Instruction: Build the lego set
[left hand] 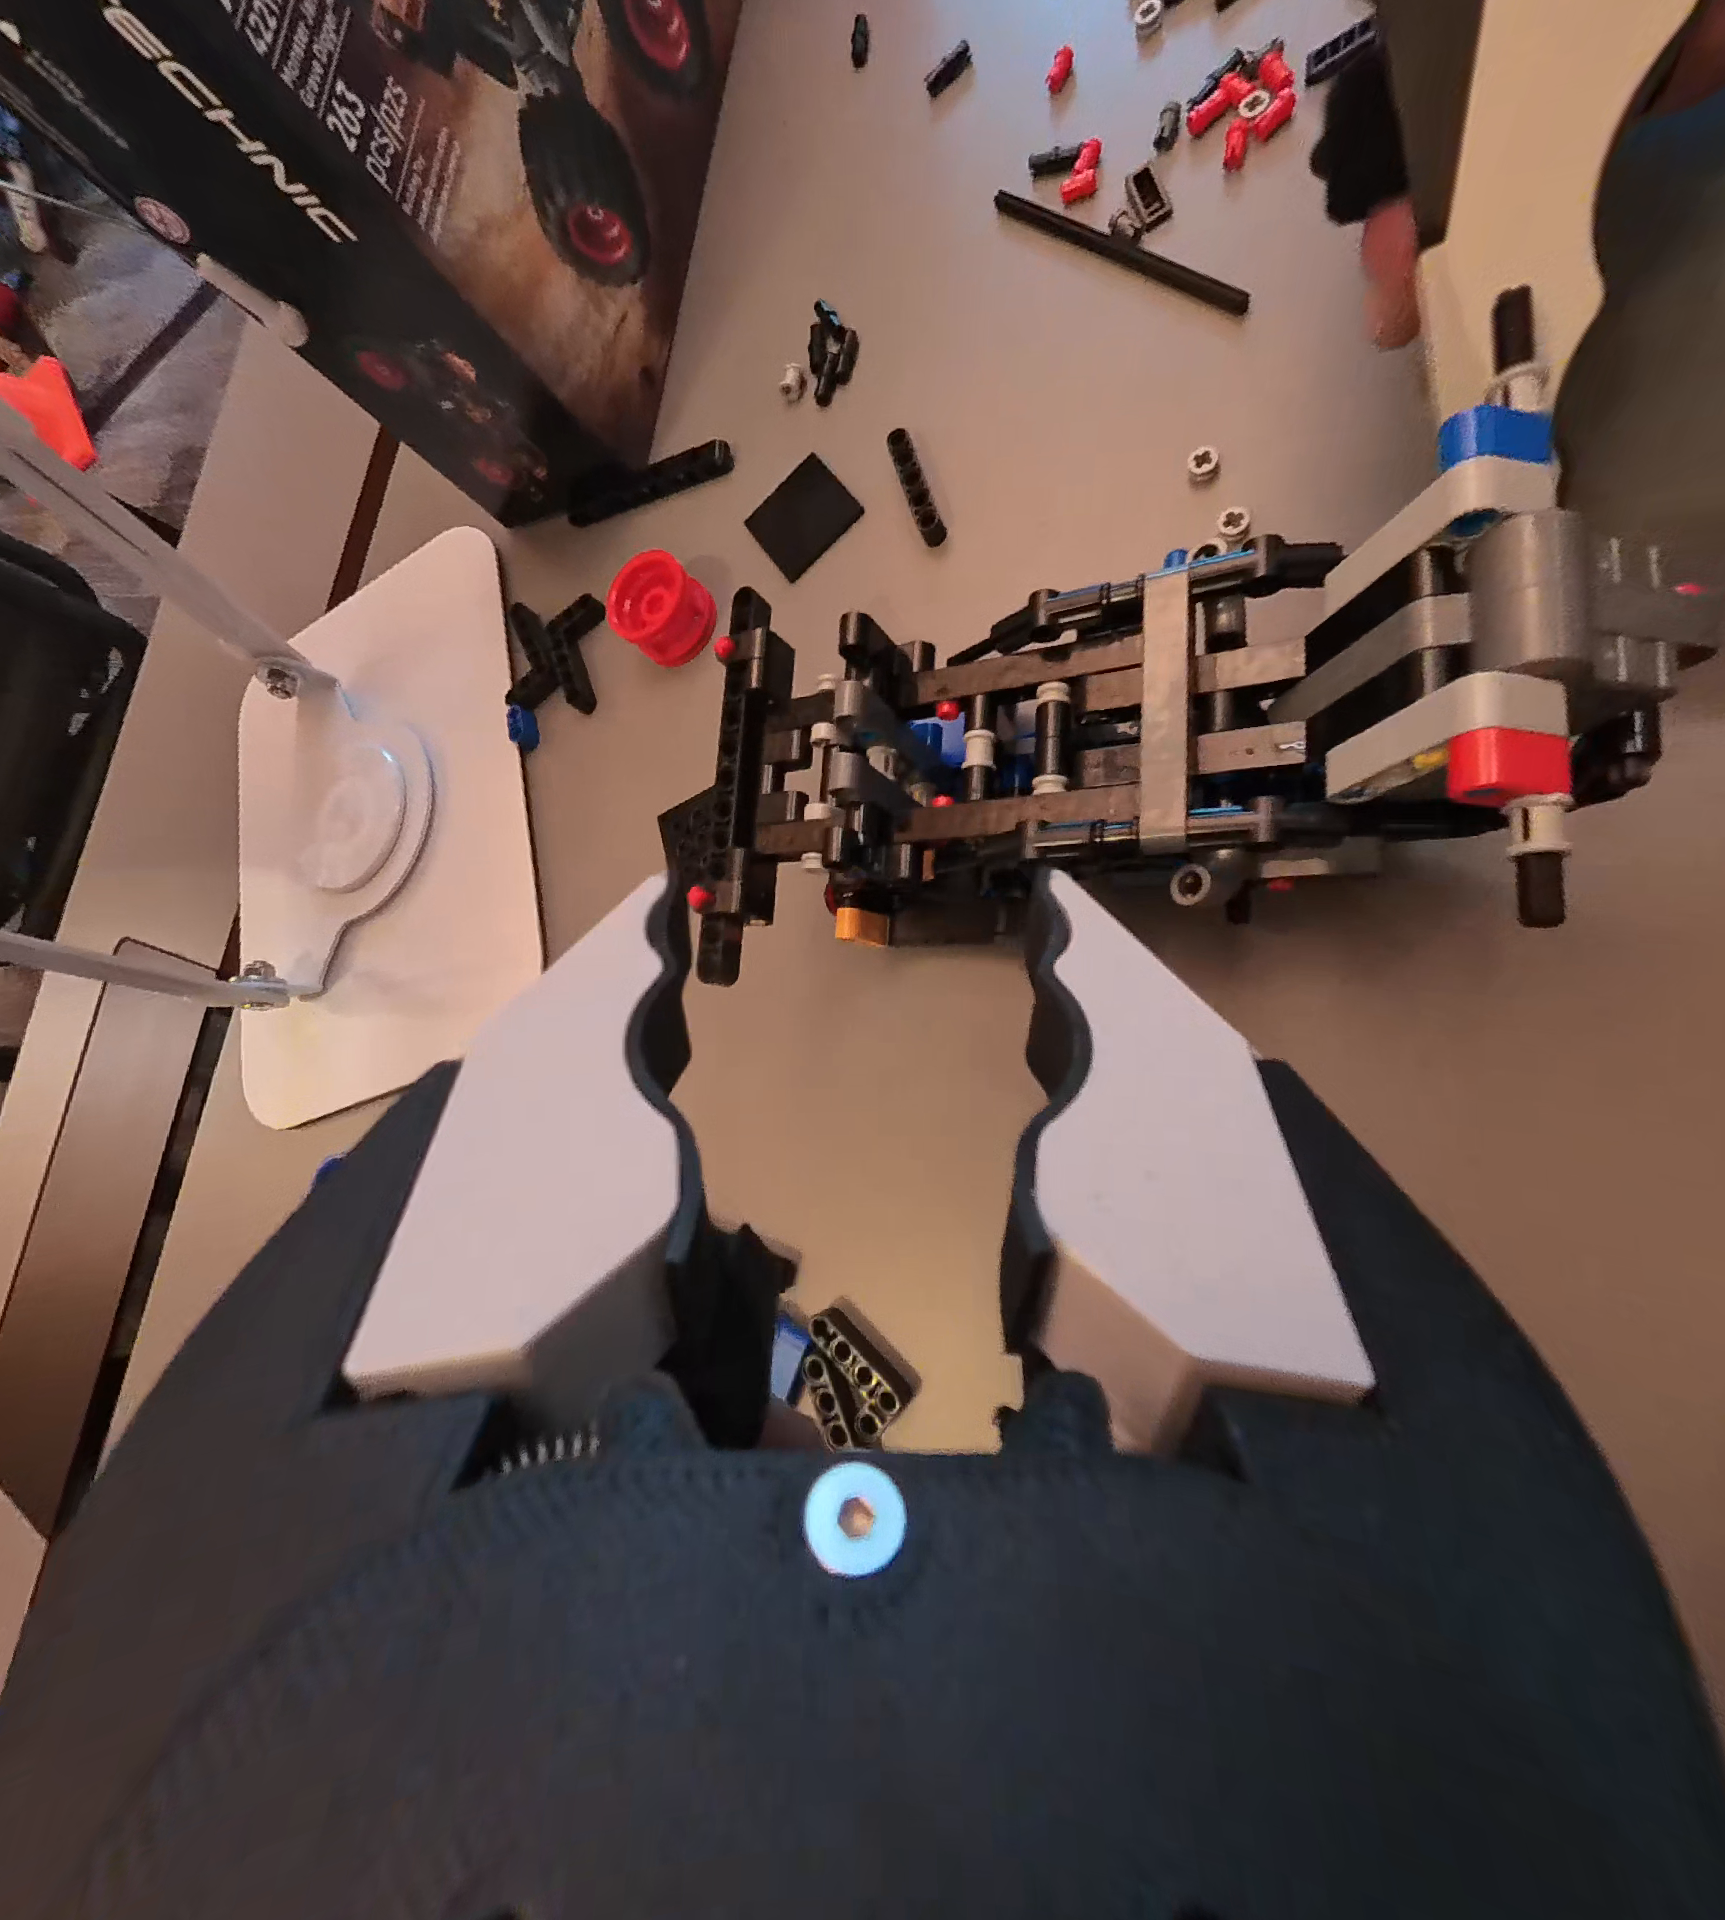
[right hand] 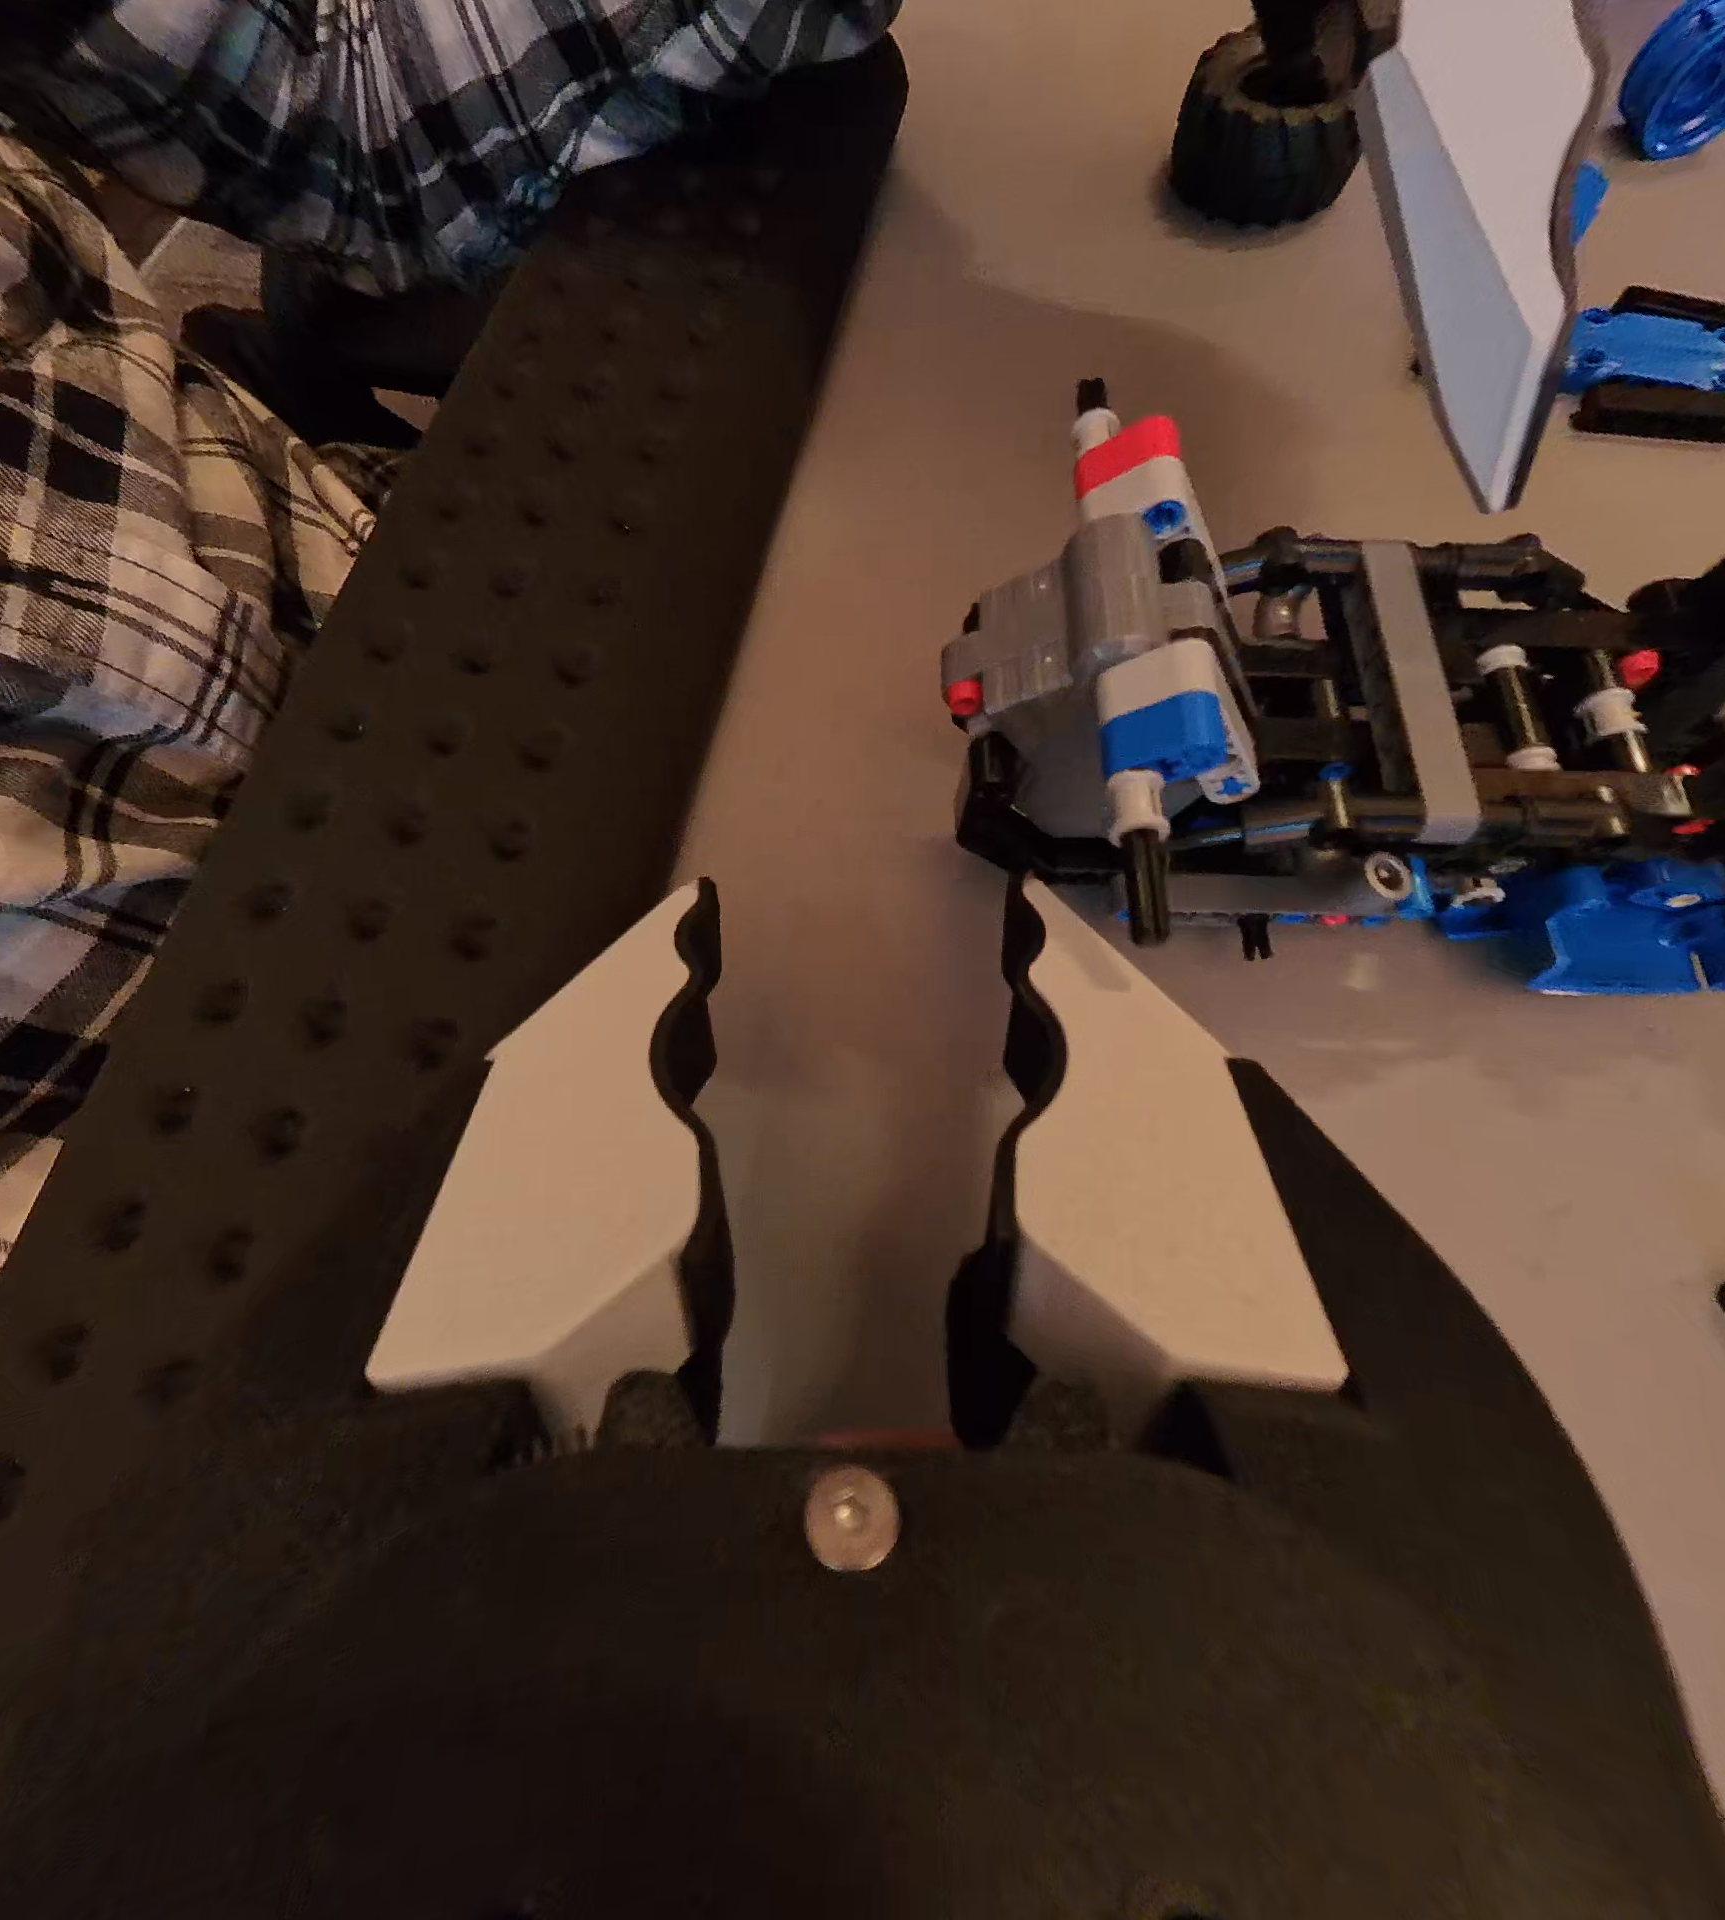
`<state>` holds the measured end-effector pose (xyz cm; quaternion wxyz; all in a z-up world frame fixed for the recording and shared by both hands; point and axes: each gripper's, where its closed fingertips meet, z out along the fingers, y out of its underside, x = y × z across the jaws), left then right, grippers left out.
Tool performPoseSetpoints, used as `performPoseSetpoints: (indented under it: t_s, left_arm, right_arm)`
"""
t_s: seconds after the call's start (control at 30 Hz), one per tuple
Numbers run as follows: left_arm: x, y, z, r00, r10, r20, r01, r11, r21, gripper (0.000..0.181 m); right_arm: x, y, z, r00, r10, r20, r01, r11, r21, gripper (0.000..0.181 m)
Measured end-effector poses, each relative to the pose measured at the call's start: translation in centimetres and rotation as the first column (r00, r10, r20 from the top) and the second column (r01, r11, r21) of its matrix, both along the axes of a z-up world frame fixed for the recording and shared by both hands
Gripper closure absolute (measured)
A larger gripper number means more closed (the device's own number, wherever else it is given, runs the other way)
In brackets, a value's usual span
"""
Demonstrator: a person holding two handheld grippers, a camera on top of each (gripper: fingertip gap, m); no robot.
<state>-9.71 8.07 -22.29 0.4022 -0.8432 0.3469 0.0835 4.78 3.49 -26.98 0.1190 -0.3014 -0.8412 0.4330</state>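
Left wrist view: red wheel hub (left hand: 660, 607), box (left hand: 401, 208); right: tire (right hand: 1258, 145); chassis (left hand: 1097, 738) both; both tongs spread, empty.

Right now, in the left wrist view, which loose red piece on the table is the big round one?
The red wheel hub, lying beside the black crossed beams just left of the chassis. The other loose red pieces, far off, are small connectors.
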Motion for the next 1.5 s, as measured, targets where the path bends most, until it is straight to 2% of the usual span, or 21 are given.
performPoseSetpoints:
  t_s: [0.27,0.43,0.6,0.77,0.83,0.93,1.07,1.17,1.5]
  left_arm:
    - [-0.1,0.0,1.1,0.999,0.006,0.052,-0.007,0.999,0.033,0.121]
    - [0.0,0.0,2.0,0.997,0.006,0.075,-0.01,0.998,0.061,0.122]
    - [1.6,-0.5,3.7,0.98,-0.075,0.184,0.056,0.992,0.109,0.121]
    - [4.8,-2.2,5.1,0.93,-0.231,0.286,0.199,0.971,0.135,0.114]
    - [5.9,-2.6,4.7,0.929,-0.265,0.258,0.244,0.964,0.111,0.109]
    - [8.0,-3.3,3.8,0.914,-0.326,0.242,0.322,0.945,0.061,0.11]
    - [8.8,-3.6,1.2,0.926,-0.339,0.167,0.351,0.935,-0.052,0.121]
    - [8.9,-4.0,0.4,0.919,-0.348,0.183,0.369,0.925,-0.091,0.135]
    - [5.9,-4.4,0.4,0.945,-0.278,0.171,0.299,0.948,-0.112,0.142]
  right_arm:
    - [-0.6,-2.5,-0.2,0.999,0.029,-0.017,-0.028,0.999,0.03,0.116]
    - [-0.3,-2.2,-0.2,0.999,0.03,-0.014,-0.03,0.999,0.031,0.119]
    - [-0.1,-1.7,-0.2,1.0,0.026,-0.014,-0.025,0.999,0.03,0.12]
    - [0.1,-1.2,-0.3,1.0,0.02,-0.004,-0.02,0.999,0.026,0.122]
    - [0.2,-1.1,-0.4,1.0,0.02,0.0,-0.02,0.999,0.029,0.122]
    - [0.2,-0.9,-0.6,1.0,0.016,0.01,-0.016,0.999,0.028,0.124]
    - [0.3,-0.8,-0.8,1.0,0.014,0.016,-0.015,1.0,0.027,0.125]
    - [0.4,-0.8,-0.7,1.0,0.014,0.012,-0.015,0.999,0.03,0.126]
    - [0.4,-0.5,-0.8,1.0,0.008,0.012,-0.009,0.999,0.034,0.127]
